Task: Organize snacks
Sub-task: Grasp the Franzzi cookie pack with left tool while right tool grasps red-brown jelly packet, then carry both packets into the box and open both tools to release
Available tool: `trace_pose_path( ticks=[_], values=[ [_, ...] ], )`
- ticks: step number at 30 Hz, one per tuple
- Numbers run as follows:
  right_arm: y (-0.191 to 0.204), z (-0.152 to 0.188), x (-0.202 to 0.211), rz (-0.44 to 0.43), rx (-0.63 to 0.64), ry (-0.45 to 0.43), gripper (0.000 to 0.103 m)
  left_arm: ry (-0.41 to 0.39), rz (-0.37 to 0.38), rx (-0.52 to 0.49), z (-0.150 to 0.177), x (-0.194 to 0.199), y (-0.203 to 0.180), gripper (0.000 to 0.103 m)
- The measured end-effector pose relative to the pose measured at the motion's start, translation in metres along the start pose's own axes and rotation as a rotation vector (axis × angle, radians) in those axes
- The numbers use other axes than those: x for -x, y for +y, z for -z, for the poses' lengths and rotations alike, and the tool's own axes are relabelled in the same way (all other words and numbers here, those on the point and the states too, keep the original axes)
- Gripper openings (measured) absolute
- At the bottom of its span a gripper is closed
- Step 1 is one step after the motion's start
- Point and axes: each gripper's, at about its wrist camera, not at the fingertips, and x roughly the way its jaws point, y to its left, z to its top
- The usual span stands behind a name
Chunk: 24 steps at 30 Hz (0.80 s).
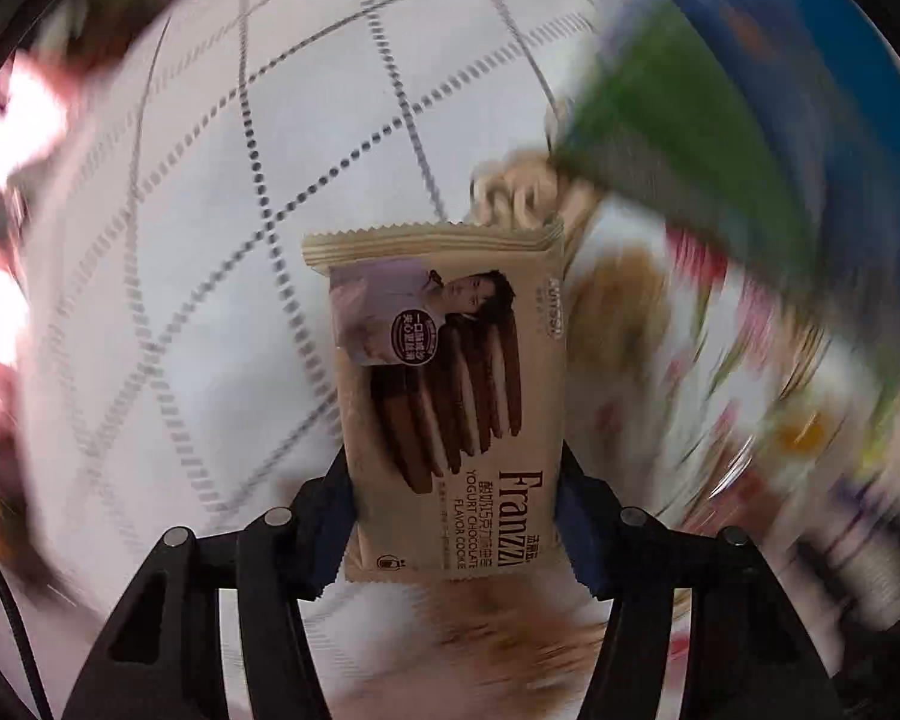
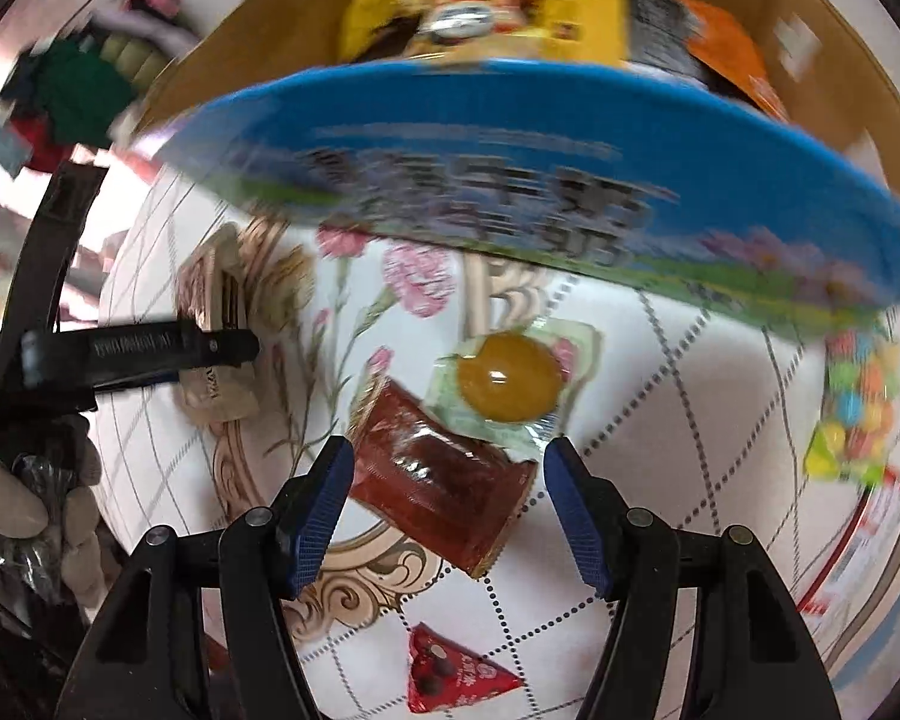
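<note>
My left gripper (image 1: 456, 462) is shut on a beige Franzzi chocolate cookie pack (image 1: 444, 360), which stands up between the blue pads. The right wrist view shows the same gripper (image 2: 222, 354) at the left, clamped on that pack (image 2: 216, 390). My right gripper (image 2: 447, 456) points down over the table with its jaws apart. Below and between the fingers lies a red-brown snack packet (image 2: 438, 480), with a small gap at the right pad. A clear packet with a round orange-yellow sweet (image 2: 504, 378) lies just beyond it.
A large blue box (image 2: 510, 138) cuts across the view, blurred, in front of a cardboard box (image 2: 258, 42) holding several snack bags. A bag of coloured candies (image 2: 858, 414) lies at the right. A red triangular packet (image 2: 450, 678) lies near me. The tablecloth (image 1: 210, 240) is white, gridded and floral.
</note>
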Motion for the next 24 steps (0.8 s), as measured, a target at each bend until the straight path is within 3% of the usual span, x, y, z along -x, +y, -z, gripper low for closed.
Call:
trace_pose_path(
  ticks=[2,5,8,10,11,14,15,17,18,21,24],
  values=[
    [0.018,0.000,-0.007,0.022,0.107,0.034,0.069,0.006,-0.070,-0.071,0.015,-0.002,-0.003,0.057],
    [0.049,0.001,-0.028,0.092,0.319,0.112,0.071,0.015,-0.107,-0.128,0.038,-0.005,-0.004,0.058],
    [0.069,0.005,-0.054,0.173,0.460,0.175,0.071,0.022,-0.099,-0.127,0.042,-0.013,-0.006,0.061],
    [0.070,0.004,-0.065,0.215,0.473,0.177,0.071,0.035,-0.085,-0.115,0.047,-0.018,-0.002,0.066],
    [0.065,0.000,-0.066,0.203,0.420,0.181,0.071,0.039,-0.071,-0.104,0.038,-0.019,-0.007,0.069],
    [0.032,-0.012,-0.061,0.116,0.087,0.217,0.063,0.035,-0.058,-0.087,0.050,-0.016,-0.018,0.070],
    [0.011,-0.011,-0.060,0.021,-0.097,0.247,0.060,0.033,-0.056,-0.086,0.053,-0.015,-0.021,0.070],
    [-0.013,-0.005,-0.059,-0.118,-0.313,0.265,0.061,0.033,-0.051,-0.081,0.063,-0.012,-0.028,0.070],
    [-0.021,-0.002,-0.058,-0.181,-0.383,0.270,0.061,0.035,-0.048,-0.078,0.052,-0.014,-0.023,0.070],
    [-0.031,0.001,-0.045,-0.200,-0.388,0.228,0.082,0.045,-0.040,-0.062,0.035,-0.015,-0.006,0.072],
    [-0.014,0.001,-0.030,-0.131,-0.214,0.174,0.083,0.049,-0.044,-0.061,0.034,-0.016,0.003,0.072]
  ],
)
